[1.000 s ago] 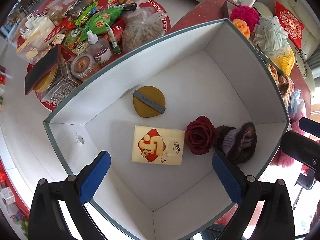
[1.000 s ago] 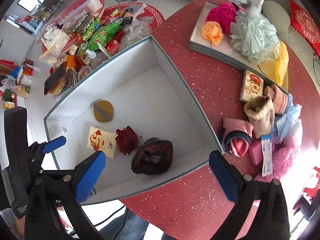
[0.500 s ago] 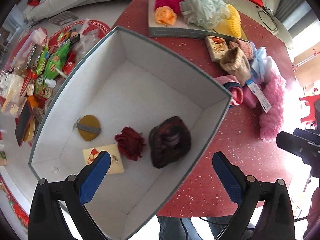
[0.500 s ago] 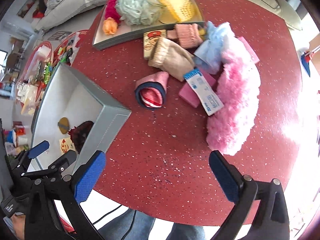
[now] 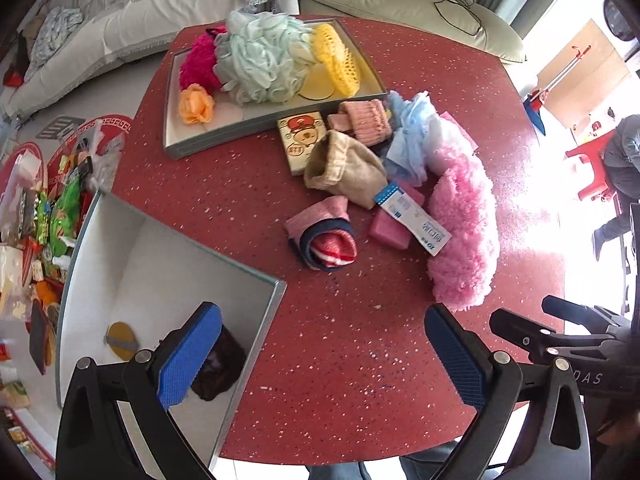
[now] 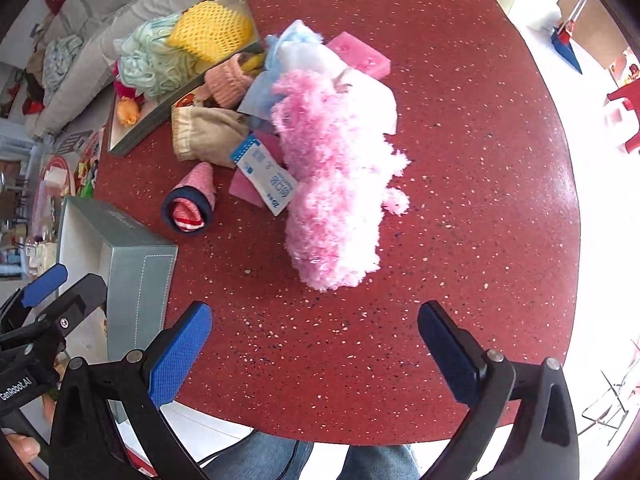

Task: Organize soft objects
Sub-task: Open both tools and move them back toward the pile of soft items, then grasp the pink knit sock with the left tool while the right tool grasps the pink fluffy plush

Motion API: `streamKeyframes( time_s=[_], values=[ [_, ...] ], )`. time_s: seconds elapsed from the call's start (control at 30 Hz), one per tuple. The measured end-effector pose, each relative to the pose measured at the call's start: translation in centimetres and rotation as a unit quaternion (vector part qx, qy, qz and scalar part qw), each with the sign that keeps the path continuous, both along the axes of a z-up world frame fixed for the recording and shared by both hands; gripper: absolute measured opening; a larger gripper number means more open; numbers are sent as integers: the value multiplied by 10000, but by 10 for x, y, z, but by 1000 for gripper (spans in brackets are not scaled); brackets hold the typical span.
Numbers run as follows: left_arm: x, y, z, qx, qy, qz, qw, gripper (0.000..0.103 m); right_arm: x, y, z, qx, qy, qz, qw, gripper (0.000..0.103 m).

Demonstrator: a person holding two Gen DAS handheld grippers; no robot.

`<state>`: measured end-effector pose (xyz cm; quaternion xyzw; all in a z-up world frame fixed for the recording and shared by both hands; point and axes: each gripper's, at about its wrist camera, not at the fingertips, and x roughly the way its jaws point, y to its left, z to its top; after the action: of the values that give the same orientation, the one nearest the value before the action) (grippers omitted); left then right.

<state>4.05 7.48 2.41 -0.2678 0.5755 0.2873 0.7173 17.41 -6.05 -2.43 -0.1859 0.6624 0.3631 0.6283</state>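
Observation:
A pile of soft things lies on the red table (image 5: 360,340): a fluffy pink duster (image 5: 464,236) (image 6: 332,184), a rolled pink and navy sock (image 5: 324,236) (image 6: 190,204), a beige sock (image 5: 344,170), a pink knit sock (image 5: 366,120), a blue puff (image 5: 412,140) and pink sponges (image 5: 390,230). The white box (image 5: 256,332) (image 6: 140,280) at the left holds a dark knit item (image 5: 218,368) and a yellow disc (image 5: 122,340). My left gripper (image 5: 320,356) is open and empty over the table's near edge. My right gripper (image 6: 316,352) is open and empty, just short of the duster.
A grey tray (image 5: 276,120) at the back holds a mint bath puff (image 5: 260,64), a magenta puff, an orange flower and a yellow mesh puff. A small bear-print packet (image 5: 302,140) lies by it. Snacks and clutter sit on the floor at the left. A sofa stands behind.
Both grippers have swung right, away from the box toward the pile of soft things. The box has slid to the left of both views. Both stay open and empty.

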Motion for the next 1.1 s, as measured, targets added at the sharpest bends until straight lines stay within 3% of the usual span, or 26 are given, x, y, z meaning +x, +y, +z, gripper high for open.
streamKeyframes(
  time_s=[0.23, 0.43, 0.67, 1.0, 1.1],
  values=[
    [48, 0, -25, -46, 193, -210, 9996, 102, 26, -23, -22, -127, 182, -386, 9990, 103],
    [74, 15, -59, 48, 591, -201, 9980, 102, 42, -29, -35, -174, 279, -509, 9982, 103],
    [84, 35, -93, 48, 999, -94, 9949, 102, 57, -3, -46, -123, 285, -485, 9983, 103],
    [86, 47, -125, -126, 1277, 139, 9916, 102, 76, 39, -68, 72, 485, -704, 9963, 103],
    [84, 51, -129, -274, 1093, 279, 9932, 102, 80, 45, -84, 23, 727, -884, 9934, 97]
  ],
)
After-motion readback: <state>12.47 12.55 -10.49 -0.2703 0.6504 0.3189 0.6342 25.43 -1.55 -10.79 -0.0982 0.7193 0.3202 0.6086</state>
